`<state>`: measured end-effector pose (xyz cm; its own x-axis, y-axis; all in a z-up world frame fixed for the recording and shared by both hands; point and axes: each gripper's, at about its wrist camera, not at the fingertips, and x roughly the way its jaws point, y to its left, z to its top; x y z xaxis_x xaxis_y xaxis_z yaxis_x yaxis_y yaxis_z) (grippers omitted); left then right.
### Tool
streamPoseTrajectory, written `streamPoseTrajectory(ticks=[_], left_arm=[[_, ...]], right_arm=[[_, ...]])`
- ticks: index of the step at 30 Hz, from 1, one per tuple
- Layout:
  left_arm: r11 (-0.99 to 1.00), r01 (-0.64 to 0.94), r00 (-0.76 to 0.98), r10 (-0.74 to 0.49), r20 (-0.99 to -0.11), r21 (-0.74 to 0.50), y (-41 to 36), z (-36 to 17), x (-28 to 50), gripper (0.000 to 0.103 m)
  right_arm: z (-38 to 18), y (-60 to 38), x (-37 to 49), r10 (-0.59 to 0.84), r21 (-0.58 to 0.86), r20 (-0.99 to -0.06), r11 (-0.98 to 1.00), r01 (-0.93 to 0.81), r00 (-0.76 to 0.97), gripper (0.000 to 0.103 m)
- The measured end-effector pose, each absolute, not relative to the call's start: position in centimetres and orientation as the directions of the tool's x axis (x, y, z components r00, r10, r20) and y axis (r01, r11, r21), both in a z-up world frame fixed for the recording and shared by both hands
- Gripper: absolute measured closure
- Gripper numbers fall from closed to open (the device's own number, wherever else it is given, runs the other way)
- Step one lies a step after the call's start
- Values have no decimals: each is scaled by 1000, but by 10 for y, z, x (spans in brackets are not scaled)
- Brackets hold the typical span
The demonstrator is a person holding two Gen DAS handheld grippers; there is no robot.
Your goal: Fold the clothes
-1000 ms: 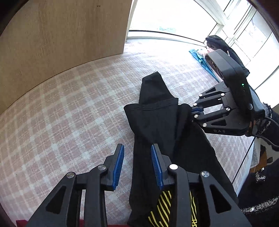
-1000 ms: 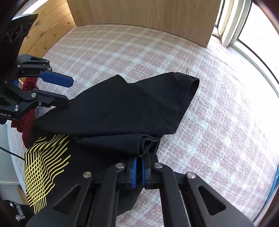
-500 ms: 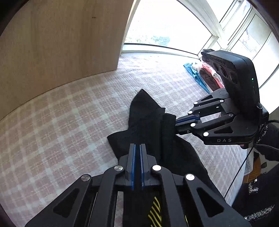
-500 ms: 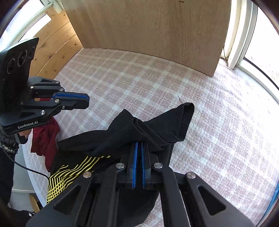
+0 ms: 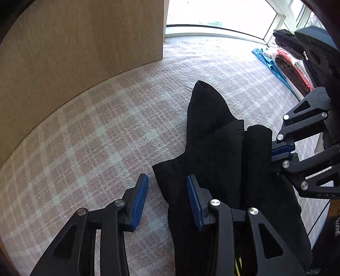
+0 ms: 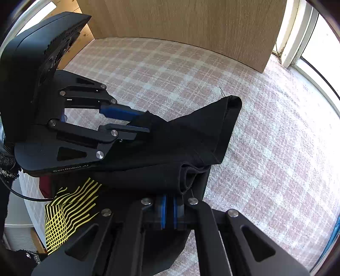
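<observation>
The black T-shirt (image 6: 170, 148) with its yellow line print (image 6: 68, 212) lies bunched on the plaid pink bedspread (image 5: 95, 138), one sleeve (image 5: 204, 102) poking out toward the wooden panel (image 5: 85, 42). The left tool (image 5: 166, 199) clamped shut half a second ago and now its jaws are opening again, standing narrowly apart with only the shirt's edge between the pads, nothing pinched. That looks like a release after laying a fold. The right tool (image 6: 169, 212) is still clamped tight on a rolled fold of the shirt, as it was a second ago. Beyond, a stack of folded clothes (image 5: 286, 63) sits by the bright window (image 5: 212, 14).
</observation>
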<state>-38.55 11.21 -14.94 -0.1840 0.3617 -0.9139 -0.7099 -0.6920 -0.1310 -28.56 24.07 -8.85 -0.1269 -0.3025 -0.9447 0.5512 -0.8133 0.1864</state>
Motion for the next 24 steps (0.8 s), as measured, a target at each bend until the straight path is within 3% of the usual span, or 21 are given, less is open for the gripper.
streamPoseTrajectory(ticks=[1,6,7,10,11,13,16,22,24], left_arm=[[-683,-714,-163,377,-912,-155,114,-149,-384,100],[-732,-675,-240,334,-912,-91,95,-128,-384,101],[-771,-637,-303,268,-915,-15,82,-121,-390,101],[-848,-469,-478,11,-878,244,40,-103,-410,88],[-862,-434,-485,-24,-874,264,26,-100,-414,77],[-886,-376,-478,-66,-876,272,-3,-94,-419,74],[-897,-416,-459,67,-886,148,-10,-81,-398,68],[-721,-658,-200,448,-871,-220,76,-96,-341,57],[-675,-696,-136,459,-878,-245,110,-113,-329,55]], right_arm=[[-88,241,-286,-306,188,-943,-813,551,-128,100],[-79,233,-298,-360,233,-924,-797,557,-128,100],[-73,227,-306,-404,271,-905,-790,551,-134,99],[-62,208,-334,-513,381,-846,-773,507,-145,96],[-59,206,-338,-497,364,-852,-787,499,-162,96],[-54,209,-338,-487,337,-855,-785,520,-181,96],[-47,241,-322,-453,300,-869,-803,514,-200,96],[-76,276,-302,-422,316,-893,-833,454,-153,96],[-88,277,-302,-412,315,-900,-841,439,-144,96]])
